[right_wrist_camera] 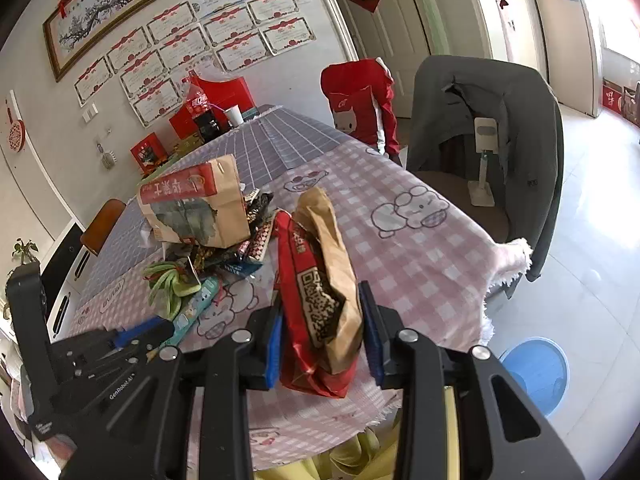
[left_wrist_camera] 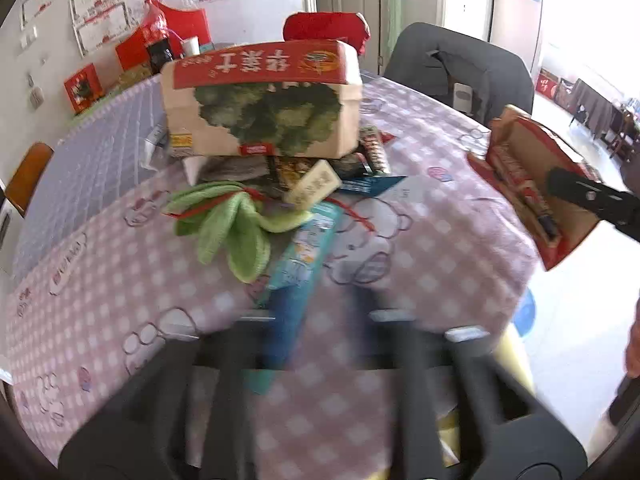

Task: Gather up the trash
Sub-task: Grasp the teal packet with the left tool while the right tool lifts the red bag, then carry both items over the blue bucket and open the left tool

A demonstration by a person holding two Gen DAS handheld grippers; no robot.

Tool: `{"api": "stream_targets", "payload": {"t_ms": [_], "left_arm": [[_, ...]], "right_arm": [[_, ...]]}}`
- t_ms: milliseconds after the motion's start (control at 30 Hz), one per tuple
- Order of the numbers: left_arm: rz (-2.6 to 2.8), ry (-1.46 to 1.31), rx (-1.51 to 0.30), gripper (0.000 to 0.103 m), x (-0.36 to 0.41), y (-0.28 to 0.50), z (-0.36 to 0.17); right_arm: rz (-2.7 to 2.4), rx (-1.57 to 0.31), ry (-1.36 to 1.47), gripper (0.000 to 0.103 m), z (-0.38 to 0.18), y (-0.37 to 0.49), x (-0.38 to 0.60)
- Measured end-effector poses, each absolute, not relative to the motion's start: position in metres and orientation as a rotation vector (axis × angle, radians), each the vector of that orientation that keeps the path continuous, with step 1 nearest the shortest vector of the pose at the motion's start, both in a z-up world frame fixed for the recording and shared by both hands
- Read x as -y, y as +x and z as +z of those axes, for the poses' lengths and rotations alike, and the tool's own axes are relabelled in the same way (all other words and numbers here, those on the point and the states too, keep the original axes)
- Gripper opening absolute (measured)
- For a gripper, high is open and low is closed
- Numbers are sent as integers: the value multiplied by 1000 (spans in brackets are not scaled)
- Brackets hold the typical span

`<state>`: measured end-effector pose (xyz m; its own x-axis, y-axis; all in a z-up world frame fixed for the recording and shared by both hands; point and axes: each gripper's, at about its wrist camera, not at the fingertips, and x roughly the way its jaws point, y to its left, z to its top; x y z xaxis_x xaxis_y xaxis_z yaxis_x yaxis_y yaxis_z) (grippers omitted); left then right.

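My right gripper (right_wrist_camera: 322,344) is shut on a flattened red and brown cardboard box (right_wrist_camera: 320,280), held above the table's near edge; the box also shows at the right of the left wrist view (left_wrist_camera: 532,184). My left gripper (left_wrist_camera: 320,320) is blurred and open, its left finger over a long teal wrapper (left_wrist_camera: 300,264) on the pink checked tablecloth (left_wrist_camera: 432,248). Behind the wrapper lie a green cloth (left_wrist_camera: 232,228) and a pile of snack wrappers (left_wrist_camera: 360,172) under a torn cardboard box with a red top (left_wrist_camera: 264,100). The left gripper also shows in the right wrist view (right_wrist_camera: 156,330).
A blue bin (right_wrist_camera: 536,372) stands on the floor right of the table, and a yellow bag (right_wrist_camera: 352,452) hangs below the table edge. A chair with a grey jacket (right_wrist_camera: 488,128) and a chair with a red jacket (right_wrist_camera: 360,100) stand at the far side. Red boxes and a cola bottle (right_wrist_camera: 200,108) sit at the table's far end.
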<state>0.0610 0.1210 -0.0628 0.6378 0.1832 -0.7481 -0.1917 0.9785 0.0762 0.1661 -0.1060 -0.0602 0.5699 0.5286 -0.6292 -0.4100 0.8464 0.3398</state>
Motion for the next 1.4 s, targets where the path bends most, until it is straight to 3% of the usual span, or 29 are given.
{"api": "stream_targets", "payload": {"t_ms": [33, 267, 300, 333, 400, 900, 1400], "left_arm": [[210, -22, -850, 93, -126, 61, -64], [280, -39, -946, 91, -160, 81, -93], [268, -49, -951, 85, -162, 84, -96], [243, -66, -938, 62, -162, 84, -95], [181, -92, -936, 32, -161, 86, -94], [65, -38, -870, 28, -106, 92, -60], [-155, 37, -801, 28, -22, 131, -41]], "right_arm": [[552, -793, 164, 33, -61, 167, 107], [557, -812, 171, 33, -66, 170, 103], [559, -814, 170, 33, -67, 170, 102], [561, -816, 165, 33, -67, 171, 101], [560, -820, 158, 33, -68, 172, 97], [543, -816, 192, 33, -69, 167, 118], [329, -758, 282, 33, -64, 157, 216]]}}
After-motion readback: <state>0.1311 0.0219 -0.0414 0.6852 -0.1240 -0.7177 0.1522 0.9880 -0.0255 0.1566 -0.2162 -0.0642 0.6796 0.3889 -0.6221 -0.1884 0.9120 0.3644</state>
